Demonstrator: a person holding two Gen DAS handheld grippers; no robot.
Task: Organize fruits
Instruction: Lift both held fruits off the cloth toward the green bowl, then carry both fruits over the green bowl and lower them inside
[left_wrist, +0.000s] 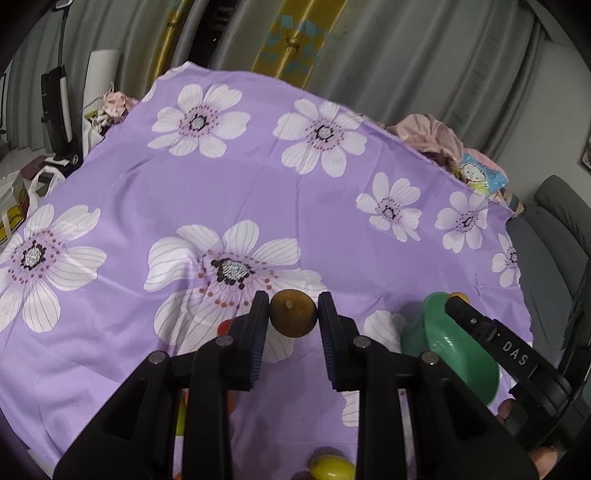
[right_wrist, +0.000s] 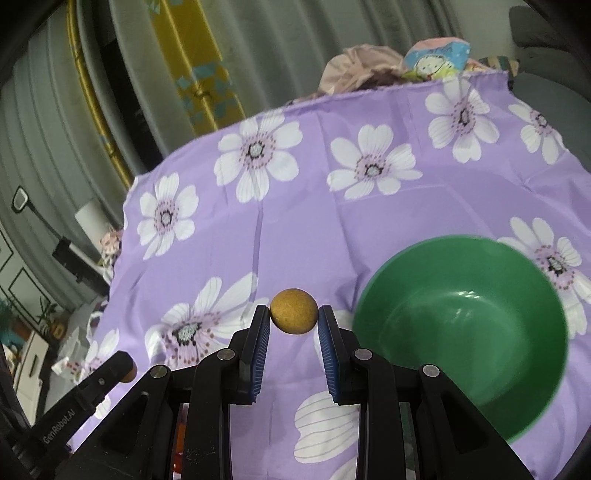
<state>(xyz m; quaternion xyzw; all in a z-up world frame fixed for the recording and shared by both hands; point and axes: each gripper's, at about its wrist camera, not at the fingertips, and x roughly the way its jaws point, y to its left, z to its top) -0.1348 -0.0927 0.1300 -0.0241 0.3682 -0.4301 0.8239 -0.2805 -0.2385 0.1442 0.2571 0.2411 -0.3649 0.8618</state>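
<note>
Left wrist view: we are pinching a small brown round fruit between the two pads of our left gripper, a short stub of stem pointing toward the camera. The fruit is sitting at the fingertips, above a purple cloth printed with white flowers. To the right, a green bowl is standing on the cloth, and our right gripper is crossing in front of it, its tip showing a bit of yellowish fruit. At the lower edge, a yellow-green fruit is lying on the cloth, and an orange-red one is peeking out beside the left finger; what kind they are we cannot tell.

In the right wrist view we are gripping a yellowish-tan ball-shaped fruit between the blue-ribbed pads of our right gripper, again at the very tips. The green bowl is sitting just to the right of it on the flowered cloth, with nothing showing inside. At the lower left our left gripper is reaching in, a brown fruit showing at its tip.

Behind the table, grey curtains are hanging, and a crumpled pink cloth is lying at the far edge.
</note>
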